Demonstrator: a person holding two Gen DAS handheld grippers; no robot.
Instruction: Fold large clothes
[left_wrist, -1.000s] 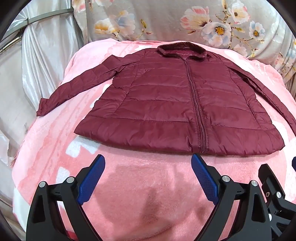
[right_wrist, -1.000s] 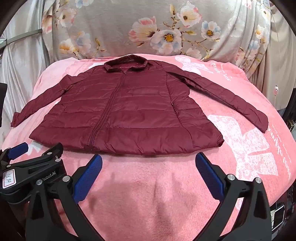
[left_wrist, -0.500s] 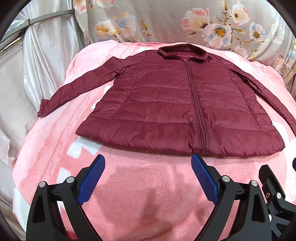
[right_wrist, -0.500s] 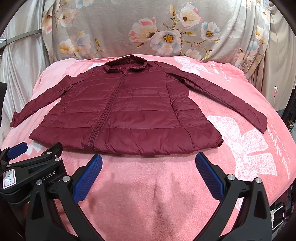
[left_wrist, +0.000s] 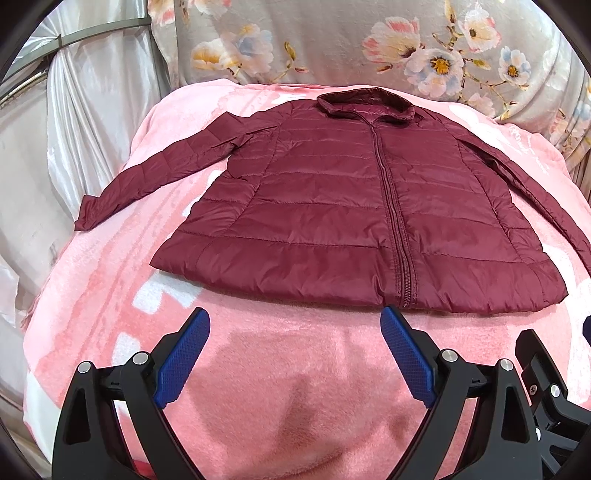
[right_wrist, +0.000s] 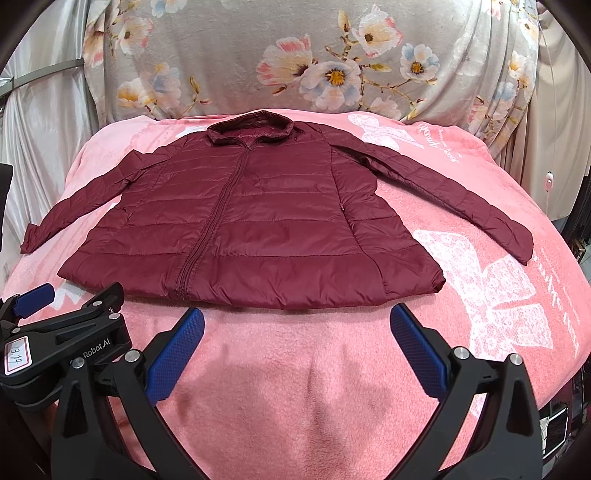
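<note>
The jacket lies flat and zipped on the pink blanket, front up, collar at 12 o'clock and hem at 6; its long axis runs sleeve to sleeve, 9 to 3. The left gripper hovers level above bare blanket just short of the hem, fingers pointing at 12, spread wide and holding nothing. The right gripper sits just beside it in the same pose, likewise spread and empty.
</note>
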